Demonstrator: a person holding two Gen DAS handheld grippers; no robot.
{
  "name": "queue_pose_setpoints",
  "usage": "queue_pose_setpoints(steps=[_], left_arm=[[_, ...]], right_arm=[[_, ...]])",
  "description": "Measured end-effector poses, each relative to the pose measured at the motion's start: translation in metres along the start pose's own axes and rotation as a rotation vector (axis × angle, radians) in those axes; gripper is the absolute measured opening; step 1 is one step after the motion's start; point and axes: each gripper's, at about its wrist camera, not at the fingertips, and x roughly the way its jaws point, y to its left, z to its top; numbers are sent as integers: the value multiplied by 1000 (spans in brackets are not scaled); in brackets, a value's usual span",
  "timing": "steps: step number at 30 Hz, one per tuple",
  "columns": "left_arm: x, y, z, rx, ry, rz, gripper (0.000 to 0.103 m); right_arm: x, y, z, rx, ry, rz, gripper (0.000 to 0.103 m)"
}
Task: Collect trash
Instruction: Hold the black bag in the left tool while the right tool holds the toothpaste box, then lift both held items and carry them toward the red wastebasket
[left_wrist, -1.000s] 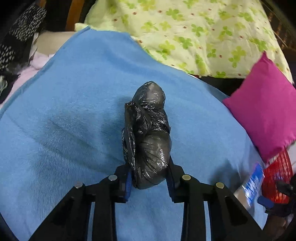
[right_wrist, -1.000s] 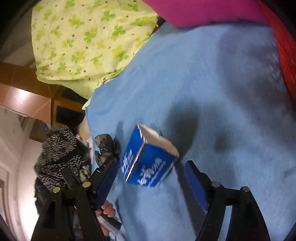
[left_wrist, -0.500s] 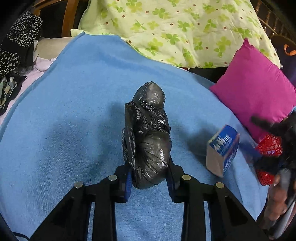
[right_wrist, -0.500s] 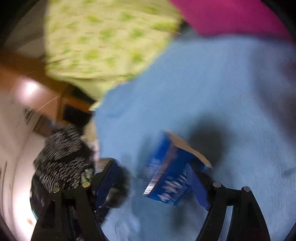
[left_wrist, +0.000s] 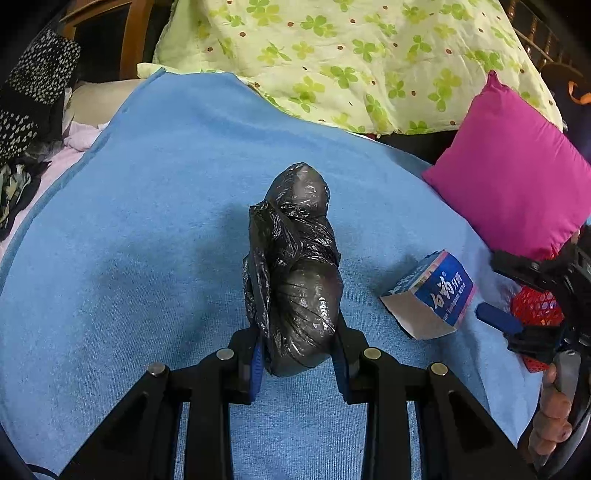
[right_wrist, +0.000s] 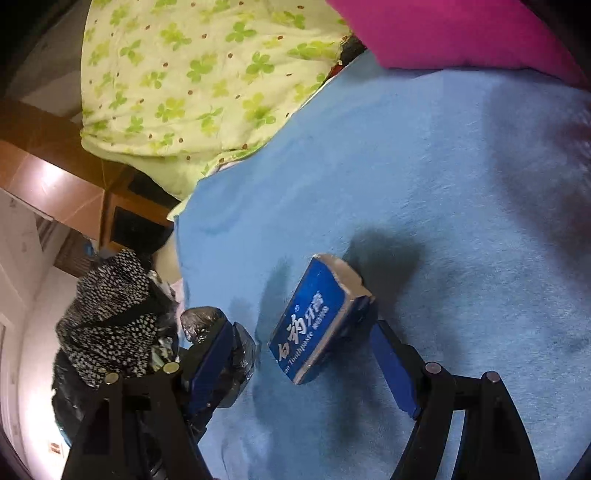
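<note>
A crumpled black trash bag (left_wrist: 295, 266) stands up between the pads of my left gripper (left_wrist: 297, 332), which is shut on its lower end above the blue blanket (left_wrist: 147, 221). A blue toothpaste box (left_wrist: 432, 295) lies tilted on the blanket to the right, its open end up. In the right wrist view the box (right_wrist: 317, 317) sits between the wide-apart fingers of my right gripper (right_wrist: 299, 326). It is clear of the left pad, with its corner by the right pad. The bag (right_wrist: 201, 321) shows behind that left finger.
A green clover quilt (left_wrist: 351, 55) and a pink pillow (left_wrist: 517, 177) lie at the far side of the bed. A red mesh basket (left_wrist: 535, 306) stands behind the right gripper. Dotted black clothing (left_wrist: 33, 96) hangs at the left edge. A hand (left_wrist: 554, 410) holds the right gripper's handle.
The right gripper and the toothpaste box have come in from the right edge toward the black bag. The left gripper has drawn back a little, still holding the bag.
</note>
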Motion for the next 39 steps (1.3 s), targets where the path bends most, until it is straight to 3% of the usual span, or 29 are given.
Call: queue_pose_setpoints(steps=[5,9,15,18,20,26,28,32,35,36,37,38,39], left_arm=[[-5,2,-4,15,-2,11,33],[-5,5,-4,3,-1,16,33],[-5,8,-2,-8,-3,16,33],[-6,9,-3,-21,-2,10,33],[-6,9,-3,-17,-4,12,33],[-11,6,-2,2,-17,2,33],[-14,6,-1,6,-24,-7,33],[-17,1,0,31,-38,-8,33],[-15,-1,-1,32,-32,0,33],[-13,0,-1,28,-26,-1,33],[-12,0,-2,25,-20,-2,33],[-10,-1,-2,25,-13,-4,34],[-9,-2,-2,30,-9,-4,34]], right_arm=[[18,24,-4,-81,-48,-153,80],[32,52,-10,-224,-98,-275,80],[63,70,-24,-448,-55,-418,79],[65,60,-20,-418,-15,-382,78],[65,52,-16,-389,28,-335,63],[46,45,-10,-358,44,-256,53],[31,42,-12,-352,33,-215,39],[14,31,-8,-327,34,-197,39],[7,16,0,-229,38,-157,41],[4,13,3,-209,39,-155,45],[1,10,5,-195,36,-157,65],[-3,8,5,-184,26,-156,76],[-3,10,5,-179,18,-151,76]])
